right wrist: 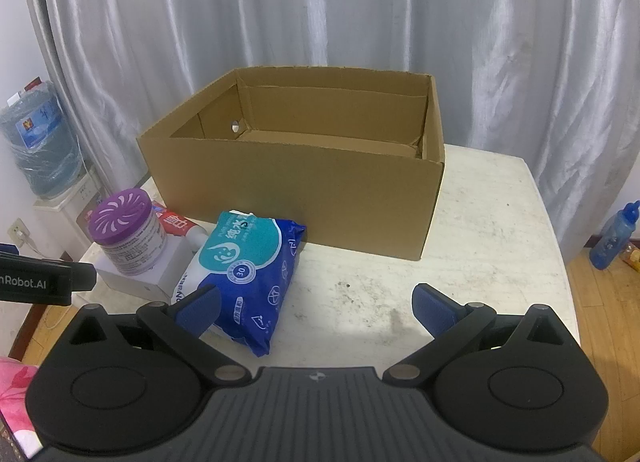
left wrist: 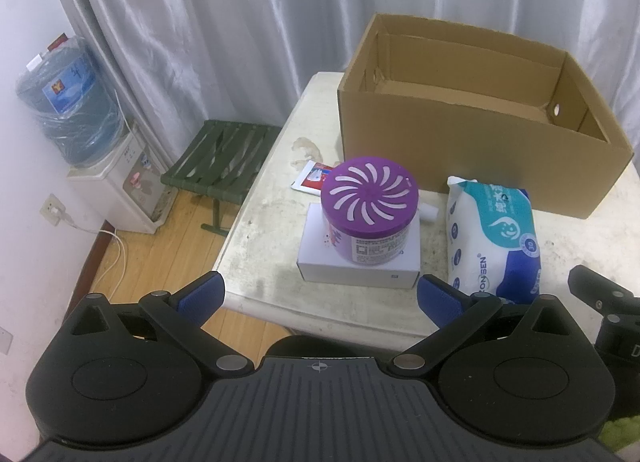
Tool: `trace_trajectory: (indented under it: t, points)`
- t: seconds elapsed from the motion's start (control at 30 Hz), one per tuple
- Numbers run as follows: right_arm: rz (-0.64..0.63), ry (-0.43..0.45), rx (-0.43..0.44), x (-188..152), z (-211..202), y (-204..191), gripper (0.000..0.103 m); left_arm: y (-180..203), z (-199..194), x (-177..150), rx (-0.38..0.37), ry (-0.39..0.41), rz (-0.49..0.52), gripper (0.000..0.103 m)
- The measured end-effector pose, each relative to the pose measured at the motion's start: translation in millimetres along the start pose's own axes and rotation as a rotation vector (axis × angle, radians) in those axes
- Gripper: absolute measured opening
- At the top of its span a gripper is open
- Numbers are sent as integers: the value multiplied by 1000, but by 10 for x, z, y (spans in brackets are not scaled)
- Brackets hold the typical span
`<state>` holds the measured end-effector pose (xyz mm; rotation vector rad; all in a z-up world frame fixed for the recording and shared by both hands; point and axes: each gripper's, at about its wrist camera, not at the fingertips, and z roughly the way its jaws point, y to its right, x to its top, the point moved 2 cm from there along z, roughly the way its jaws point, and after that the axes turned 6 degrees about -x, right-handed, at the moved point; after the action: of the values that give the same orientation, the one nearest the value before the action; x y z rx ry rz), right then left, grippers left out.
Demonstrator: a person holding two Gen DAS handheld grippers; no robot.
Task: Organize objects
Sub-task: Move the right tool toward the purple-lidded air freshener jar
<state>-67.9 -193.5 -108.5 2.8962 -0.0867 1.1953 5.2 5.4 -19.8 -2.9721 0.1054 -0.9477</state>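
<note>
Both grippers hung wide open above a worn white table (right wrist: 480,222), nothing held.

The left gripper (left wrist: 320,294) spread its blue pads before a purple-lidded air freshener jar (left wrist: 370,214), which stood on a flat white box (left wrist: 360,262) near the table's front edge. The right gripper (right wrist: 316,304) was empty too, its left pad over the edge of a blue-and-white wet wipes pack (right wrist: 244,278) lying just beside the white box. A red-and-white toothpaste tube (right wrist: 180,226) lay behind the jar. The open cardboard box (right wrist: 296,198) stood behind them, touching the pack's far end.
</note>
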Motion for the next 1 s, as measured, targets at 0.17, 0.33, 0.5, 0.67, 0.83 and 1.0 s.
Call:
trace_trajectory:
  t: [0.17, 0.33, 0.5, 0.67, 0.83, 1.0]
  points:
    - [-3, -2, -4, -2, 3, 3, 103, 2, 1, 4, 1, -1, 0, 103]
    - [-12, -8, -12, -3, 14, -2, 103, 3, -3, 2, 1, -4, 2, 103]
    - [-21, -15, -25, 15, 34, -26, 103, 8, 1, 6, 1, -4, 3, 103]
    - [-26, -6, -36, 29, 40, -26, 103, -14, 24, 49, 2, -7, 1, 103]
    - [-45, 6, -44, 62, 57, -39, 103, -28, 46, 77, 5, -10, 2, 103]
    - [-77, 18, -68, 139, 84, -43, 103, -62, 52, 114, 0, -4, -3, 103]
